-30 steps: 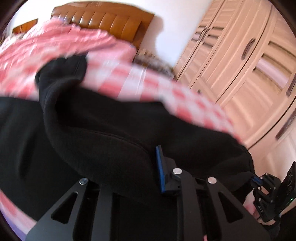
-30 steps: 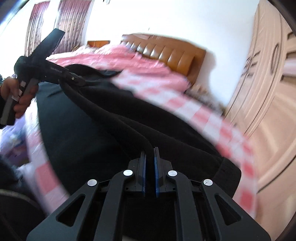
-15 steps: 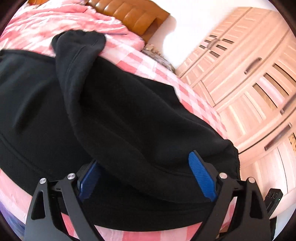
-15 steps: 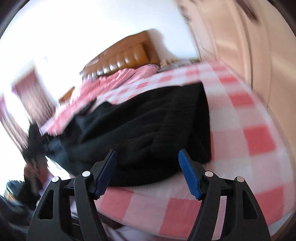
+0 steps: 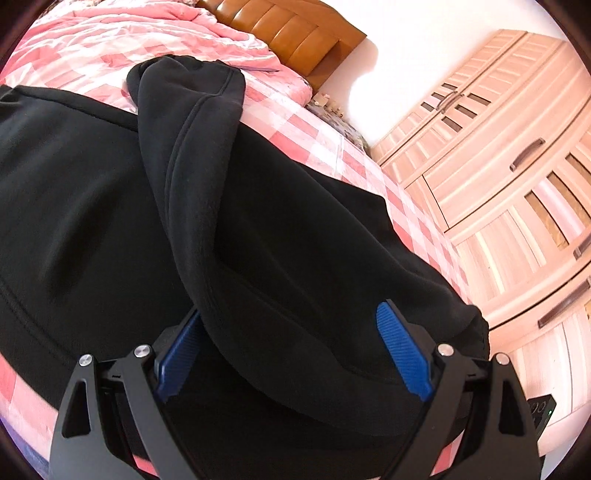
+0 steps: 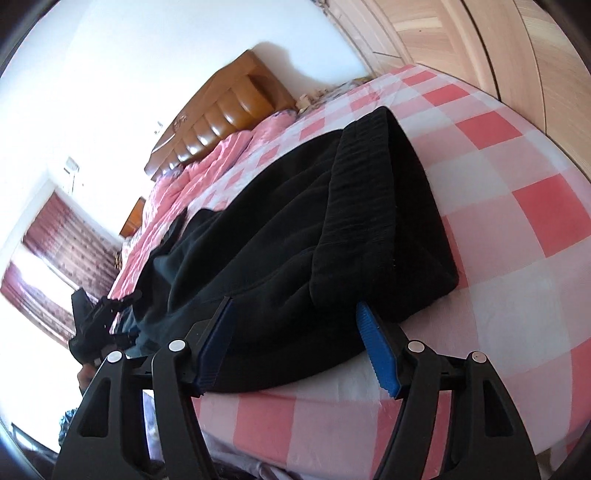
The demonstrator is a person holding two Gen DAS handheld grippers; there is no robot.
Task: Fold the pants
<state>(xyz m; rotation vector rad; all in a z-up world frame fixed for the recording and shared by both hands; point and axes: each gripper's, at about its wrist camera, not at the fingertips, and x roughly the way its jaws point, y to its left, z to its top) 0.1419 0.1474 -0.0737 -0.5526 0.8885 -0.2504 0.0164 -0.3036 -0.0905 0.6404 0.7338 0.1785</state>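
Black pants [image 5: 277, 221] lie folded over themselves on the pink checked bed sheet [image 5: 325, 136], one leg end [image 5: 184, 81] reaching toward the quilt. My left gripper [image 5: 290, 310] stands wide open at the near fold, cloth lying between its blue pads [image 5: 402, 350] without being pinched. In the right wrist view the pants [image 6: 295, 221] show their ribbed waistband [image 6: 365, 184] near the bed corner. My right gripper [image 6: 294, 302] is closing its jaws around the near edge of the cloth, and the pads do not press on it. The left gripper [image 6: 96, 325] shows at far left.
The bed's sheet [image 6: 517, 184] ends at a near edge below my right gripper. A rumpled pink quilt [image 5: 110, 40] and brown headboard [image 5: 295, 29] lie at the far end. A light wooden wardrobe [image 5: 498, 166] stands close on the right. Red curtains [image 6: 48, 240] hang far left.
Both grippers were shut on the pants a second ago and have let go; the cloth now rests folded on the bed. The right wrist view has rolled strongly.
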